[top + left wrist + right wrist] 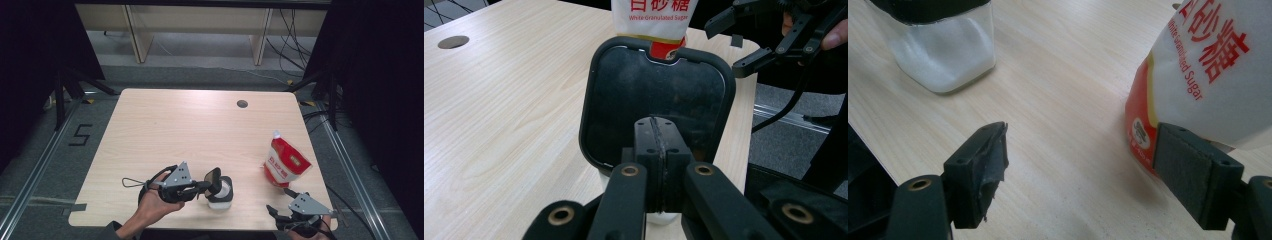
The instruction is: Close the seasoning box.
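Black jaws of the left gripper (206, 186) are pinching shut on the edge of a lid (656, 100), holding it tilted up over a clear jar (220, 192) of white granules near the table's (190, 125) front edge. Nearby, the right gripper (281, 201) is hanging wide open, empty, just short of a red-and-white sugar bag (285, 161) standing farther back.

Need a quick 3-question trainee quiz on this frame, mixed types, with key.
1. True or false: the left tool is shut on the black lid of the clear jar.
2. The right tool's jaws stand: A) open and empty, B) shut on the sugar bag, C) shut on the jar.
3. Fill in: the bag stands on the person's ____ side of the table.

Key: 1 true; 2 A; 3 right.
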Action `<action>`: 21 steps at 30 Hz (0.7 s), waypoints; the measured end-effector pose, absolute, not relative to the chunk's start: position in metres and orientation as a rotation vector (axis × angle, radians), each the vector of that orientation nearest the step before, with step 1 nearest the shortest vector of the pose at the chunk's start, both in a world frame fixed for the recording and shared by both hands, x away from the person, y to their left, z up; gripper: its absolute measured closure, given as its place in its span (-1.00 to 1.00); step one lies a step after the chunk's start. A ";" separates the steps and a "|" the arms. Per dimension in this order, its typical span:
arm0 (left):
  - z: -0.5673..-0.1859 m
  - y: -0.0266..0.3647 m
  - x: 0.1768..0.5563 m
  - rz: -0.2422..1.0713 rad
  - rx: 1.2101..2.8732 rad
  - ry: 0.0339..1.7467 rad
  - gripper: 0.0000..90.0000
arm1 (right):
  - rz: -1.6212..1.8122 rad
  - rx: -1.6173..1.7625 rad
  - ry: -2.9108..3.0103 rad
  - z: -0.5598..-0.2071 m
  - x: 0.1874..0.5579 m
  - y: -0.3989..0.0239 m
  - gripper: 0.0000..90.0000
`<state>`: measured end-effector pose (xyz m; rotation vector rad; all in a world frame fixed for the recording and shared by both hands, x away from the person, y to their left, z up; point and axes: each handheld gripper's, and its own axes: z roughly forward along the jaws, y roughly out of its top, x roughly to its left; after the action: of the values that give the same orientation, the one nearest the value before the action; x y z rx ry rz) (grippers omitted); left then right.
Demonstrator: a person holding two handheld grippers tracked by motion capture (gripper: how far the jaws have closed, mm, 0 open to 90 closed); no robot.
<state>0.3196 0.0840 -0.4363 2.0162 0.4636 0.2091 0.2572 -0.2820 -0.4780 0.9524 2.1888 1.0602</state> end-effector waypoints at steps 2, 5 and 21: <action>-0.437 0.083 0.321 0.217 2.028 0.449 0.97 | 1.061 0.930 2.187 -0.478 0.259 -0.283 -0.48; -0.439 0.079 0.321 0.203 2.032 0.463 0.97 | 1.056 0.933 2.190 -0.478 0.258 -0.283 -0.48; -0.448 0.068 0.323 0.184 2.062 0.454 0.91 | 1.054 0.923 2.191 -0.478 0.258 -0.282 -0.48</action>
<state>0.3229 0.0684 -0.4482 2.0625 0.4537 0.1842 0.2583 -0.2822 -0.4779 0.9231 2.1910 1.0544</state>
